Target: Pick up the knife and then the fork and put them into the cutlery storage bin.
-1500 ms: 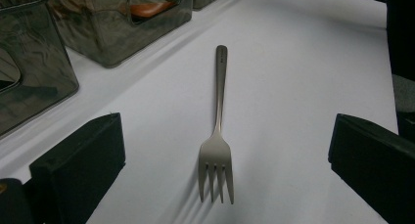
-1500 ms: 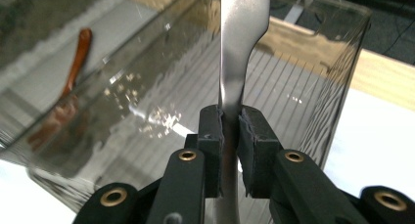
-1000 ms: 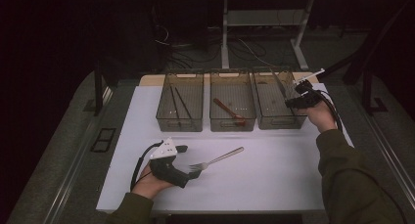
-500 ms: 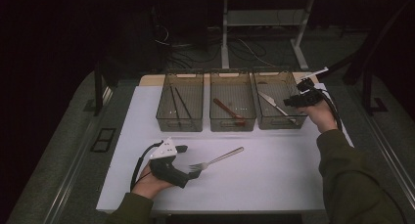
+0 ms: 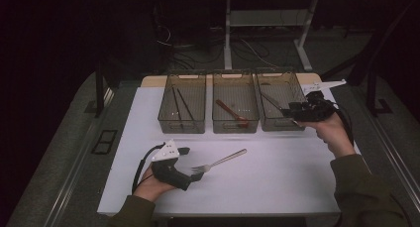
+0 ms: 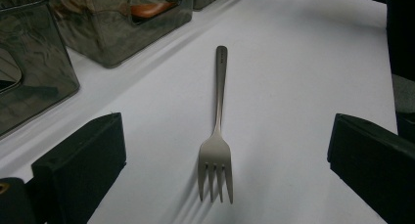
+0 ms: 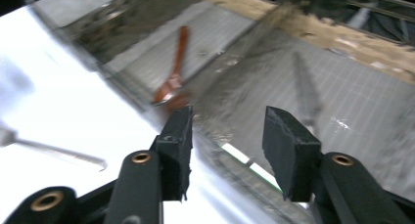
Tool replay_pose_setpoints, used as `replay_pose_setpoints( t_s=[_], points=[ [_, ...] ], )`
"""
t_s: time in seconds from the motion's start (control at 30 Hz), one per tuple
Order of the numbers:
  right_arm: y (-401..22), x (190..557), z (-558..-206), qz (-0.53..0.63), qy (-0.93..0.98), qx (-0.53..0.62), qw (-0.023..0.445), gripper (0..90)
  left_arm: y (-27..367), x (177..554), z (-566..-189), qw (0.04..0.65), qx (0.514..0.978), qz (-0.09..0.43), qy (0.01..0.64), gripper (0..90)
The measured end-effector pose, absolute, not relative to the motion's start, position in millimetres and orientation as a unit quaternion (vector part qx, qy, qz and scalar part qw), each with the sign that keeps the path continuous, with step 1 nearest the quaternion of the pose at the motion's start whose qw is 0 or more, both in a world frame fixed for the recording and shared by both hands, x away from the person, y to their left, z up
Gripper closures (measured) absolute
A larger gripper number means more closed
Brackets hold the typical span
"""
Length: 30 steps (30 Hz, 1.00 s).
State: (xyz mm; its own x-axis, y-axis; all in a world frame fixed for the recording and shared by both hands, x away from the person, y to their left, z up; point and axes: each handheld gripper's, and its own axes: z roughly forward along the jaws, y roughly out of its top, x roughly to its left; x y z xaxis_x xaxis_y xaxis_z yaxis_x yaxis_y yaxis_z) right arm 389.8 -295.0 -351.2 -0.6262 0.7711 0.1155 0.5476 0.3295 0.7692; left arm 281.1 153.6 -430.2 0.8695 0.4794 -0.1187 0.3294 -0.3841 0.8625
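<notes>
Fork point(image 6: 216, 136) lies flat on the white table point(image 5: 277, 187), between the left gripper's point(image 5: 198, 171) wide-apart jaws, untouched. Right gripper point(image 5: 288, 111) at the right bin point(image 5: 280, 95): jaws just opening, empty; blurred knife point(image 7: 304, 89), probably, inside the bin.

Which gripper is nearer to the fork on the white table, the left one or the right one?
Left. The left gripper sits right at the tines of the fork, jaws open around it. The right gripper is far off, at the rightmost bin.
</notes>
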Motion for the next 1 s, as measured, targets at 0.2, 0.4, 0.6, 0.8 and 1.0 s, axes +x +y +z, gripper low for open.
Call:
replay_pose_setpoints(
  t_s=[0.2, 0.4, 0.6, 0.8, 1.0],
  points=[
    [-273.3, 369.3, -359.6, 0.415, 0.82, 0.377, 0.114, 72.5, 154.0, 281.2, -430.1, 0.498, 0.828, 0.077, 0.244, 0.1],
    [-245.8, 359.1, -380.7, 0.411, 0.841, 0.345, 0.074, 88.5, 154.2, 281.3, -430.4, 0.496, 0.829, 0.078, 0.245, 0.1],
    [-212.3, 357.3, -404.3, 0.386, 0.864, 0.321, 0.047, 88.7, 154.3, 281.4, -430.4, 0.496, 0.83, 0.077, 0.245, 0.1],
    [-186.3, 361.0, -420.4, 0.361, 0.88, 0.305, 0.044, 88.7, 154.1, 281.4, -430.5, 0.496, 0.829, 0.077, 0.245, 0.1],
    [-169.0, 365.9, -432.2, 0.343, 0.889, 0.3, 0.045, 88.7, 154.2, 281.4, -430.4, 0.496, 0.83, 0.077, 0.244, 0.1]
  ],
)
